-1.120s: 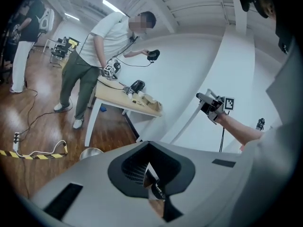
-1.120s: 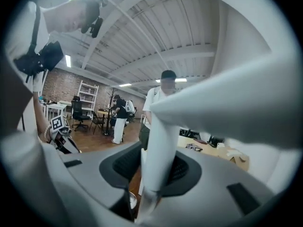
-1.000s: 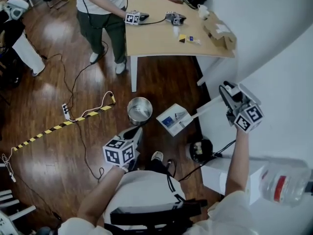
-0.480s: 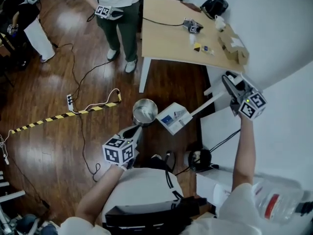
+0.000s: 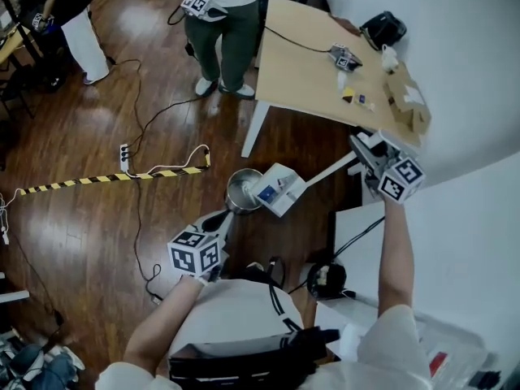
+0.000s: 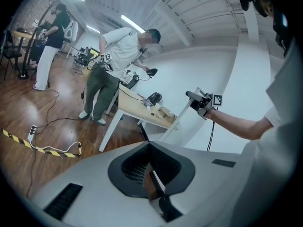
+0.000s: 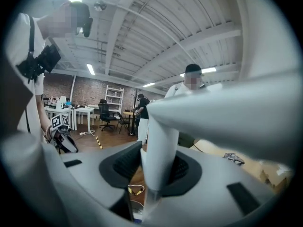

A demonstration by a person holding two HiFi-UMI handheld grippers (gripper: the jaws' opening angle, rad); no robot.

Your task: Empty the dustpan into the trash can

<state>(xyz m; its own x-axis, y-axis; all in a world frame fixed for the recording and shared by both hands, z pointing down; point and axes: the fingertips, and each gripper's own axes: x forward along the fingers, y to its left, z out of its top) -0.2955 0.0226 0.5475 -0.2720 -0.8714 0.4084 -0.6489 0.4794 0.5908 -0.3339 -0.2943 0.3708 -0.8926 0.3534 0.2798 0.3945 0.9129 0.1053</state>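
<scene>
Dustpan [image 5: 279, 191] hangs above the wooden floor [image 5: 73, 226], its white pan low and at the right rim of the round metal trash can [image 5: 237, 192]; whether the two touch cannot be told. Just beyond the can stands a white leg of the table [image 5: 301, 63], which carries a cardboard box [image 5: 409, 104], a black bag [image 5: 383, 29] and a few small items. A person [image 5: 223, 15] stands at the table's far corner. To the left, a yellow-and-black striped tape [image 5: 106, 177], a power strip [image 5: 124, 157] and loose cables lie on the floor. The dustpan's long axis runs along its straight white handle, from the right gripper [image 5: 363, 159] at upper right down-left to the pan, which points toward the can. A blue label on the pan has print too small to read. The right gripper's jaws are partly closed and clamped on the handle, which stands upright between them in the right gripper view. The left gripper [image 5: 219, 220] hovers just below the can with its jaws together and nothing between them.
</scene>
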